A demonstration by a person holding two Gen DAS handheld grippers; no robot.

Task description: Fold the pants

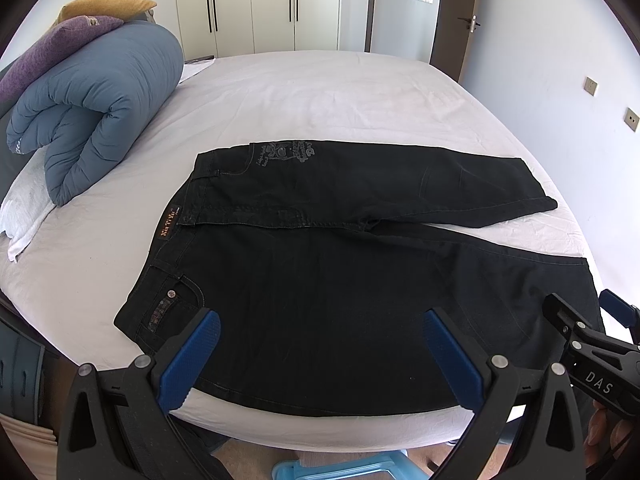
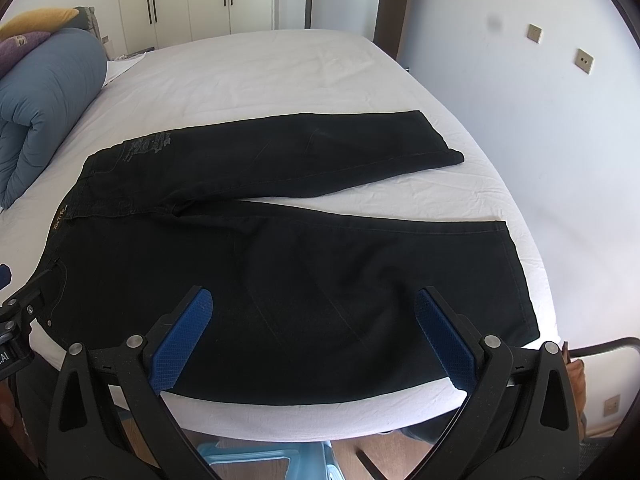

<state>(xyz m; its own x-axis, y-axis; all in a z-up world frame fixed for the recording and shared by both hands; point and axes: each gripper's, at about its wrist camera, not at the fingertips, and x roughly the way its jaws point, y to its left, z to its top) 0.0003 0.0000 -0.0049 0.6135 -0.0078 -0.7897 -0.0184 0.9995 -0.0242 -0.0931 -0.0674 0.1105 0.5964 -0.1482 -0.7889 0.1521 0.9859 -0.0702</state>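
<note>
**Both grippers open over the near leg, nothing gripped yet**

You are holding the left gripper [image 1: 322, 354] spread wide at the bottom of its frame, blue pads apart and gripping nothing; it is hovering over the hip and pocket area. The right gripper [image 2: 314, 334] is likewise released, jaws wide, sitting over the near leg closer to the knee.

The black pants [image 1: 340, 280] are lying flat on the white bed [image 1: 320, 92], waistband toward the left of the frame, legs running right and splayed into a narrow V. The near edge is lying just beside the bed's front edge.

The cloth is looking like denim: soft enough to fold, yet fairly heavy and likely to drag on the sheet. I would judge the waistband corner and the near hem [image 2: 520, 280] the firmest places to pinch, since the doubled seams there should resist slipping.

The rolled blue duvet [image 1: 96, 112] is sitting at the upper left, well apart.
</note>
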